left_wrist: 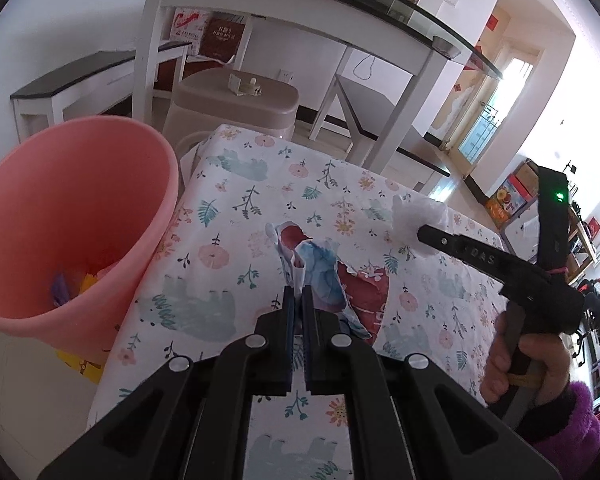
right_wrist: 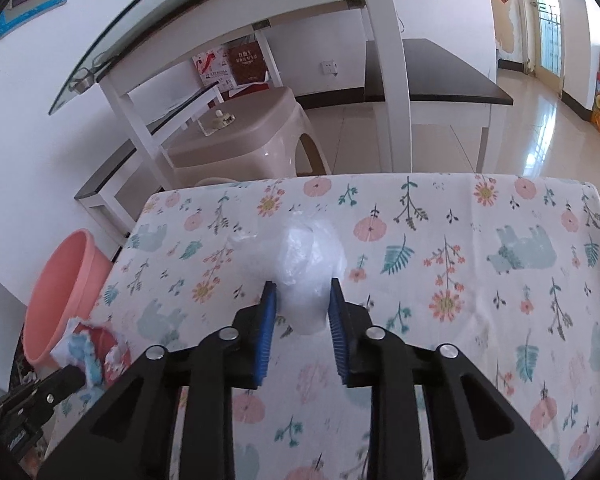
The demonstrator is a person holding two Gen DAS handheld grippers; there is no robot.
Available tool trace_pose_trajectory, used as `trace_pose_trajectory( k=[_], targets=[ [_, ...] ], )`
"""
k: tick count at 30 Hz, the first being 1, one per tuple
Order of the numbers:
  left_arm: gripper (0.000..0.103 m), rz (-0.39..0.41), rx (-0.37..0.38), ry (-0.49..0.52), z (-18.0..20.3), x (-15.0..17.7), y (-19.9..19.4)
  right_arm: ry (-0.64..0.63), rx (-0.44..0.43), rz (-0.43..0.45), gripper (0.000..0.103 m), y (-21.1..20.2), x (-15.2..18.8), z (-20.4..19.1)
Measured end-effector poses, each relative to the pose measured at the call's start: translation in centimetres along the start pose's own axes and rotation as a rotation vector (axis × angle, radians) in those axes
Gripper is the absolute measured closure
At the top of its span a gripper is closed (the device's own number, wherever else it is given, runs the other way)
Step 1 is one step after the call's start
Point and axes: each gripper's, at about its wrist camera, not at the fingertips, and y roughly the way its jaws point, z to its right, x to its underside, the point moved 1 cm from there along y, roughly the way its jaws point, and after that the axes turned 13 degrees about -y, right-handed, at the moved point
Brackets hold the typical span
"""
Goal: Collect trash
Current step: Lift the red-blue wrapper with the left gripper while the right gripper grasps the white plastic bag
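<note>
My left gripper (left_wrist: 297,290) is shut on a crumpled red, blue and white paper wrapper (left_wrist: 332,276) over the floral tablecloth (left_wrist: 228,224); the wrapper also shows in the right wrist view (right_wrist: 96,354). A pink bucket (left_wrist: 68,216) with some coloured scraps inside stands just left of the table, also seen in the right wrist view (right_wrist: 66,292). My right gripper (right_wrist: 303,292) has its jaws around a crumpled clear plastic bag (right_wrist: 310,264), with the pads (right_wrist: 268,320) close against its sides. The bag shows as a white ball in the left wrist view (left_wrist: 418,216).
A beige plastic stool (right_wrist: 240,136) with a small object on it stands behind the table. A glass-topped white desk (right_wrist: 204,28) and a dark bench (right_wrist: 432,76) are farther back. The table's far edge (right_wrist: 360,178) is near the bag.
</note>
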Motion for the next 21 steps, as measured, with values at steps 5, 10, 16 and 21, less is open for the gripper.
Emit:
trace_pose_trajectory(
  k=[5,10,16,21],
  targets=[
    [0.100,0.024,-0.011,0.023,0.6,0.3,-0.8,-0.030,-0.009,0.026,0.078,-3.1,1.5,-1.8],
    [0.100,0.044,-0.023,0.037,1.0,0.6,-1.8,-0.075,-0.018,0.038,0.078,-6.0,3.5,-3.9],
    [0.100,0.056,-0.047,0.043,1.2,1.2,-3.0,-0.094,-0.038,0.052,0.078,-9.0,5.2,-5.6],
    [0.100,0.078,-0.063,0.056,1.5,1.7,-4.1,-0.118,-0.042,0.067,0.078,-10.5,5.9,-6.5]
  ],
)
